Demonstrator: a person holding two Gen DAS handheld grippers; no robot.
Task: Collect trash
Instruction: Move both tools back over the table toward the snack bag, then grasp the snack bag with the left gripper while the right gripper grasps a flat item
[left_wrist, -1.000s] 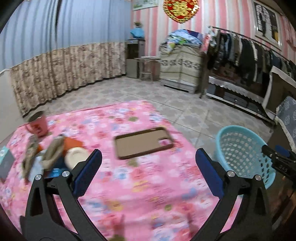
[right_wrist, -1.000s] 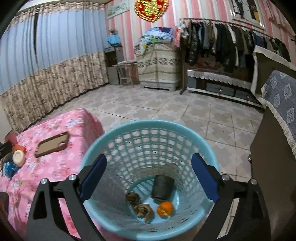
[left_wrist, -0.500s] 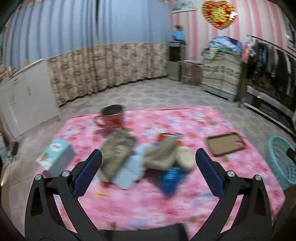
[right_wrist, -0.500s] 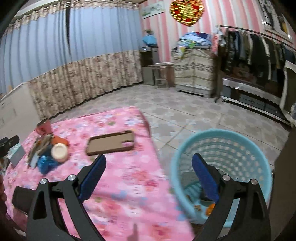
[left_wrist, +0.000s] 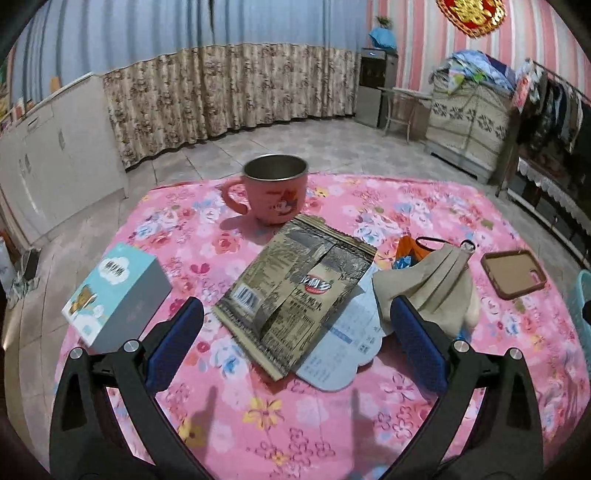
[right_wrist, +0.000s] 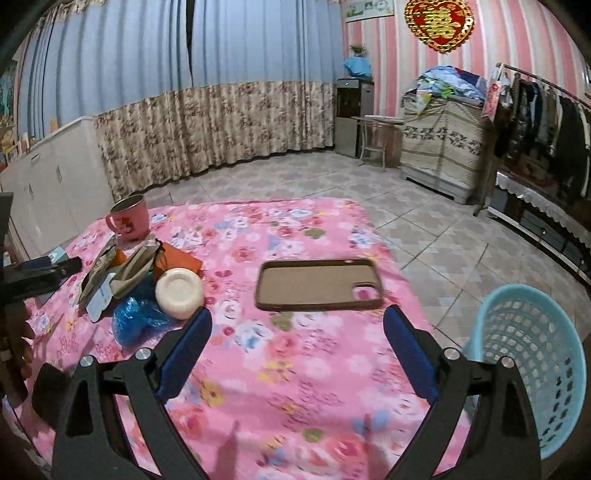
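L gripper (left_wrist: 295, 332) fingers spread, empty, over foil wrapper (left_wrist: 295, 291) on bench; R gripper (right_wrist: 297, 347) fingers spread, empty, near basket (right_wrist: 532, 354).

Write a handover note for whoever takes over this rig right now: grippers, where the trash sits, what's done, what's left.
Left gripper: open, empty, above the crinkled gold foil snack wrapper.
Right gripper: open, empty, over the pink floral tablecloth near the brown phone case.
Trash pile on the table: wrapper, pale blue paper sheet, beige crumpled bag, blue plastic wad, white round cup.
Light blue mesh basket stands on the floor at the table's right.
Done: cannot tell; the basket's inside isn't visible.
Left: the whole pile.
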